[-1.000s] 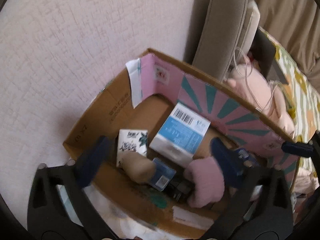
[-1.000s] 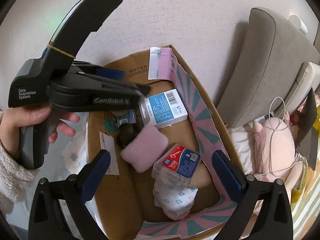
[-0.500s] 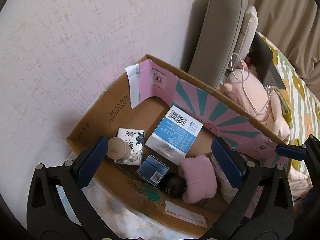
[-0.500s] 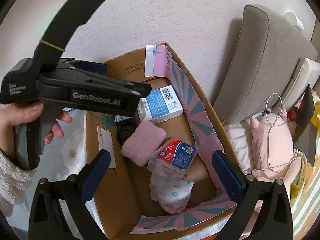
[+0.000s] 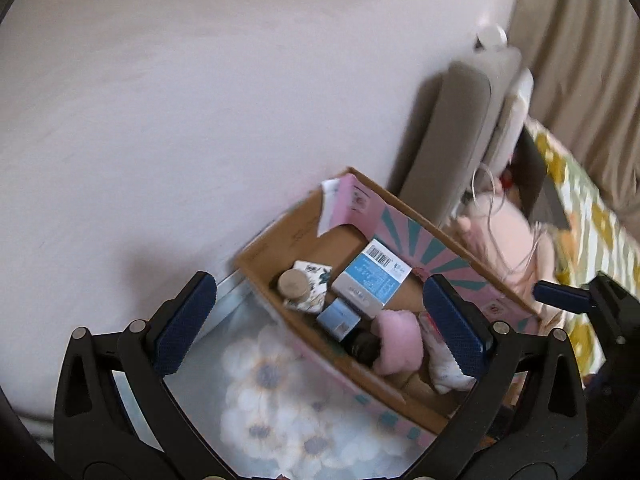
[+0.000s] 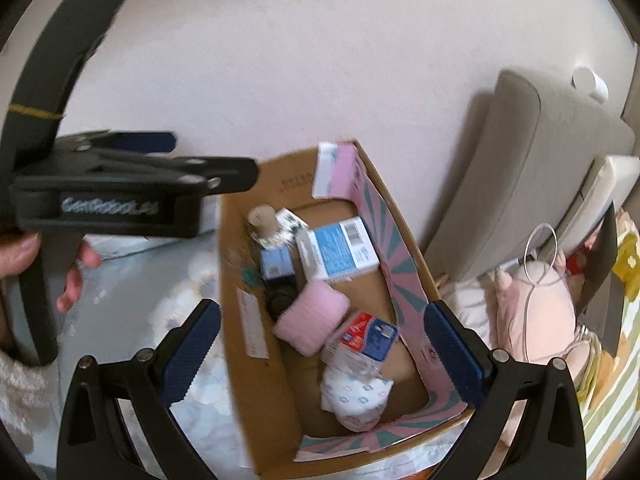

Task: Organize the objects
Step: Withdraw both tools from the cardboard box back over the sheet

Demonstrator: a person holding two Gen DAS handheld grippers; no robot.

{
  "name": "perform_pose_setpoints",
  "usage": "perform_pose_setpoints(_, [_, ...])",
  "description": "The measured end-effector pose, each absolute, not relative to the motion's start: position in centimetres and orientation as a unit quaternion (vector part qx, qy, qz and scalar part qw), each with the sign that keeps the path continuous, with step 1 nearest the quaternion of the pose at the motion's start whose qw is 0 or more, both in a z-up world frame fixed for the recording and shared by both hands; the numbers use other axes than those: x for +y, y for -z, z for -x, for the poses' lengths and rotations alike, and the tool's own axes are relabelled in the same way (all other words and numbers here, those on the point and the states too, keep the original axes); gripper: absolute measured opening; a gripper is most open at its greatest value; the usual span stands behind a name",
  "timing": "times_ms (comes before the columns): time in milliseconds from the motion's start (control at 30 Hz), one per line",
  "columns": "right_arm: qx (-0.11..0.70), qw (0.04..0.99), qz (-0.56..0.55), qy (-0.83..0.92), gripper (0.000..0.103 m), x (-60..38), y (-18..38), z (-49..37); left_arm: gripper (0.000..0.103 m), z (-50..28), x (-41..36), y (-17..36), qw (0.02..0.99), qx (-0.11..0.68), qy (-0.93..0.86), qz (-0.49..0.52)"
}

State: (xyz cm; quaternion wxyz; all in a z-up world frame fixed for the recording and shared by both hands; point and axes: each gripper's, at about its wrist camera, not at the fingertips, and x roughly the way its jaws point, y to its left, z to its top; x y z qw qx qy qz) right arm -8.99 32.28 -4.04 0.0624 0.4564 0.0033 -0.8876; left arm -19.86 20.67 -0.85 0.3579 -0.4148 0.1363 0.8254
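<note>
An open cardboard box [image 6: 244, 332] with pink and teal flaps stands by the wall; it also shows in the left wrist view [image 5: 400, 396]. Inside lie a blue and white carton [image 6: 340, 252], a round beige jar [image 6: 262, 218] on a floral tissue pack [image 5: 310, 280], a small blue box [image 6: 276, 262], a dark jar [image 6: 282, 298], a pink pad [image 6: 312, 316], a red and blue packet [image 6: 364, 340] and a floral pouch [image 6: 356, 398]. My left gripper [image 5: 318, 326] is open and empty, above the box's near side. My right gripper [image 6: 320, 356] is open and empty over the box.
A floral cloth [image 5: 272, 400] covers the surface beside the box. A grey cushion [image 6: 516, 168] leans on the wall, with a pink plush toy [image 6: 536, 312] and white cable to the right. The left gripper's body [image 6: 120, 196] is at the left of the right wrist view.
The beige jar left my left gripper and now rests in the box on the tissue pack. Both grippers have pulled back and up from the box.
</note>
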Motion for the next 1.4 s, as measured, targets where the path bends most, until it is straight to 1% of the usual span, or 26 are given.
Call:
perform_pose_setpoints(200, [0.007,0.095,-0.430,0.898,0.101,29.6,1.1,8.4,0.103,17.9,13.0,-2.9,0.299,0.075,-0.867,0.391])
perform_pose_setpoints(367, [0.019,0.125,-0.410,0.903,0.102,26.8,-1.1,7.8,0.103,16.0,6.5,-4.9,0.240,0.039,-0.895,0.375])
perform_pose_setpoints(567, [0.027,0.159,-0.391,0.906,0.102,23.5,-2.9,7.2,0.103,13.6,0.0,-5.7,0.178,-0.001,-0.915,0.363])
perform_pose_setpoints(700, [0.030,0.192,-0.380,0.904,0.102,21.1,-3.1,6.4,0.103,11.2,-3.9,-5.3,0.137,-0.031,-0.923,0.358])
perform_pose_setpoints(867, [0.035,0.198,-0.376,0.905,0.102,19.2,-2.0,4.8,0.103,8.5,-6.4,-3.6,0.090,-0.029,-0.931,0.352])
perform_pose_setpoints(1000, [0.041,0.192,-0.373,0.907,0.102,18.7,-1.3,4.3,0.103,7.3,-8.5,-2.4,0.065,-0.051,-0.932,0.353])
perform_pose_setpoints(1233, [0.057,0.187,-0.361,0.912,0.102,18.3,-1.4,3.6,0.103,6.9,-9.9,-2.0,0.048,-0.063,-0.933,0.351])
perform_pose_setpoints(1400, [0.061,0.188,-0.362,0.911,0.102,18.1,-1.3,3.3,0.103,7.0,-9.6,-1.7,0.046,-0.059,-0.932,0.354])
